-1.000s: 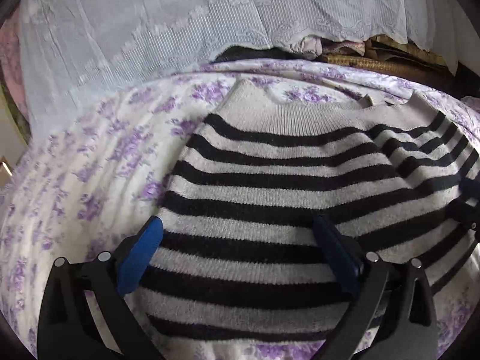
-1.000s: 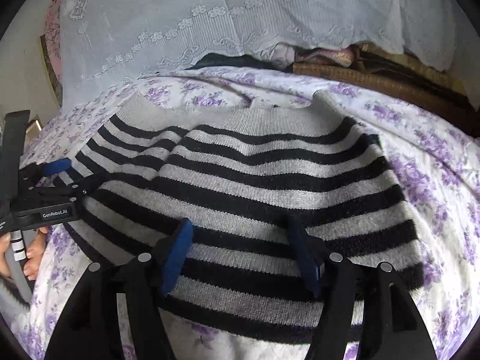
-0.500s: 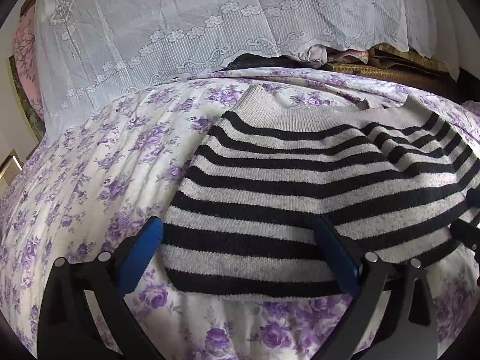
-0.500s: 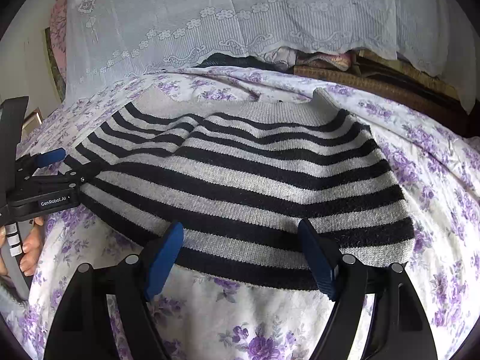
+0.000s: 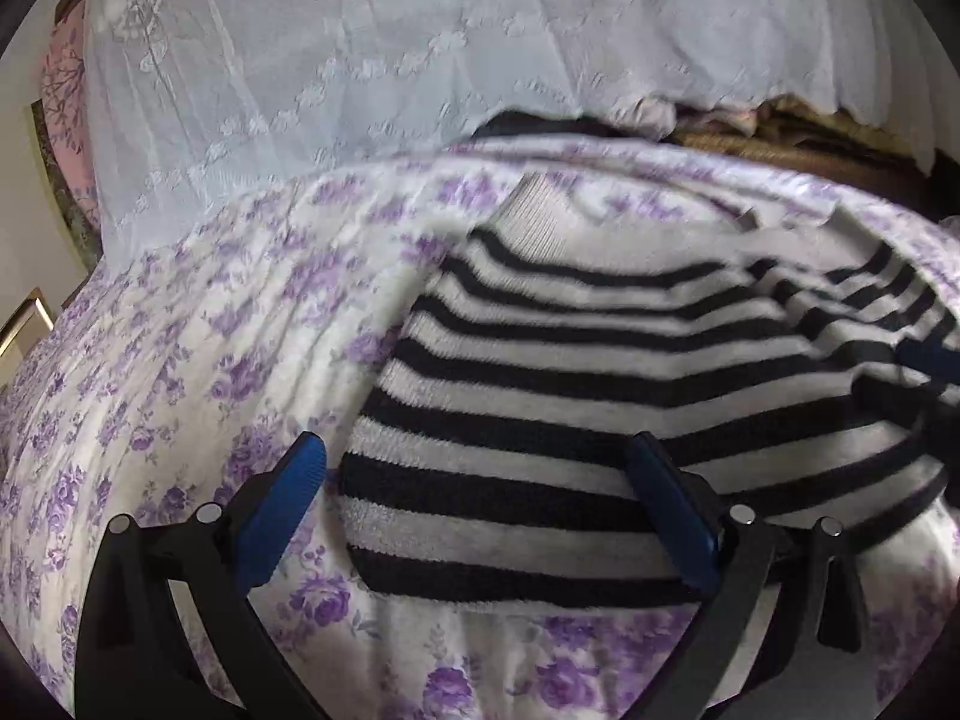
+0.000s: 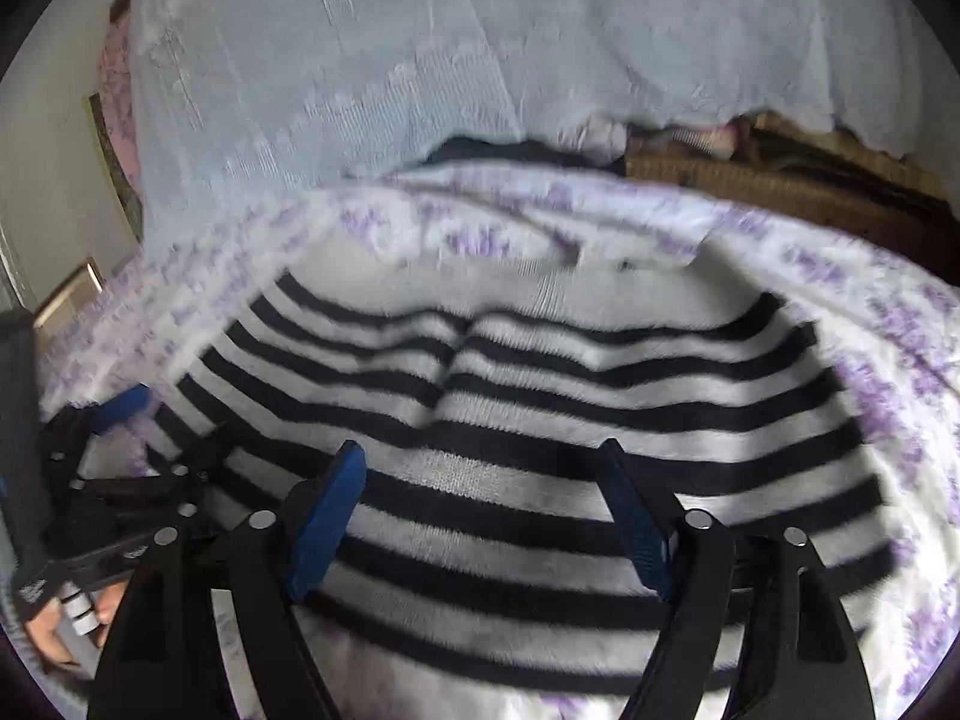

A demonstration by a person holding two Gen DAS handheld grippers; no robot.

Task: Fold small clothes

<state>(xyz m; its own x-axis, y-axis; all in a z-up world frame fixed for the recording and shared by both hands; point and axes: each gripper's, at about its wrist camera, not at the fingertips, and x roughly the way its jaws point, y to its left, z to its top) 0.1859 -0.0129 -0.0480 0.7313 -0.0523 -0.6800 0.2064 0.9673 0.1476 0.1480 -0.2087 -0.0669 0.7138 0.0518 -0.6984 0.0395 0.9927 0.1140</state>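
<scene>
Left jaws: my left gripper [image 5: 474, 507] has its jaws spread wide with nothing between them; the left blue pad [image 5: 279, 516] hangs over the bedsheet, the right pad over the sweater's lower left corner.

Right jaws: my right gripper [image 6: 489, 516] also has its jaws wide apart and holds nothing; both blue pads [image 6: 327, 519] sit over the lower middle of the sweater. I cannot tell whether they touch the knit.

Sweater: the black-and-white striped sweater [image 5: 600, 360] lies flat on the bed with its plain ribbed neckband at the far side and its dark hem nearest me. In the right wrist view a crease runs down the sweater [image 6: 540, 396] from the neckband toward the middle.

Left gripper from the right: in the right wrist view my left gripper [image 6: 129, 438] sits at the sweater's left edge, and my left hand [image 6: 54, 630] grips its handle near the frame's lower left.

Bed: the bedsheet [image 5: 180, 360], white with purple flowers, carries the sweater and shows bare on its left and near sides.

Beyond the bed: a white lace curtain [image 5: 360, 60] hangs behind the far edge of the bed; to its right a woven brown basket-like thing [image 6: 750, 186] stands with folded fabrics on it.

Sharpness: both views are blurred.
</scene>
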